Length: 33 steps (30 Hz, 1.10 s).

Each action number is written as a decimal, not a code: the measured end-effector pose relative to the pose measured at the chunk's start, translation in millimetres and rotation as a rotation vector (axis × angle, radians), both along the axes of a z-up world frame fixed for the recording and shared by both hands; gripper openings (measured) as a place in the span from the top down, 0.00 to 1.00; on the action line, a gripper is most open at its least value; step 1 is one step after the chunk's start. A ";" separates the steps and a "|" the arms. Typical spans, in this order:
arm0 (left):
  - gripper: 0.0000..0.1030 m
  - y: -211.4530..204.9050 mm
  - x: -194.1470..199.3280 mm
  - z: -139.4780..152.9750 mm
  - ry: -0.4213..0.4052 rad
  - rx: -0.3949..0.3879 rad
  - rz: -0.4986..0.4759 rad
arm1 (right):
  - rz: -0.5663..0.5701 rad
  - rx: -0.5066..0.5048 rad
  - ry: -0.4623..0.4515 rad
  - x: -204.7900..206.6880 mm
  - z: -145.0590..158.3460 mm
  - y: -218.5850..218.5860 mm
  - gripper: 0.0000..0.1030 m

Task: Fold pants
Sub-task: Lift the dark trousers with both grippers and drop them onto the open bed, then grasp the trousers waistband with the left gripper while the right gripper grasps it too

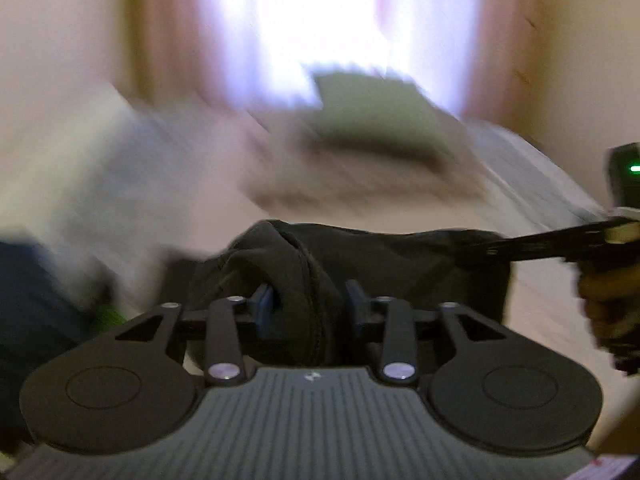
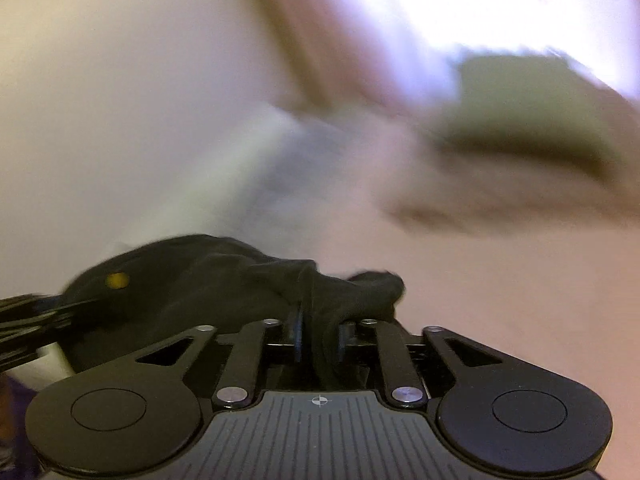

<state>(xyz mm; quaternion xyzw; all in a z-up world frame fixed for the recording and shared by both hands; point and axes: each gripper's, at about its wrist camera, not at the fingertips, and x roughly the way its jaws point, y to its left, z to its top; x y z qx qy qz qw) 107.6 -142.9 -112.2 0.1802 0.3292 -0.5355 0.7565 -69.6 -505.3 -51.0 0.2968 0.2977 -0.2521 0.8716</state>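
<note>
Pants (image 1: 360,256), soft and limp, hang bunched between our grippers over the bed (image 1: 540,320), left gripper (image 1: 308,300) and right gripper (image 2: 318,338) each clamped on a fold, so we grip edges.

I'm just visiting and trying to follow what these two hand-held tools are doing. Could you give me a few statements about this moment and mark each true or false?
1. The left gripper has dark pants bunched between its fingers. True.
2. The right gripper is open and holds nothing. False: dark cloth sits pinched between its fingers.
3. The pants are bright red. False: they look black or very dark.
4. A green cushion lies farther back on the bed. True, though it is blurred.
5. The background is sharp. False: it is smeared by motion blur.
</note>
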 end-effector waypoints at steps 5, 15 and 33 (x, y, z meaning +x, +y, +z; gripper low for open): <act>0.61 -29.8 -65.7 -75.2 0.084 0.173 -0.066 | -0.115 0.060 0.231 -142.3 -55.0 -57.6 0.55; 0.43 -1.9 -11.9 -131.6 -0.075 0.333 -0.093 | 0.308 -0.047 0.259 -143.8 -96.4 53.2 0.40; 0.38 18.1 125.4 -220.4 0.002 0.288 -0.092 | 0.649 -0.624 0.608 41.0 -286.7 181.5 0.66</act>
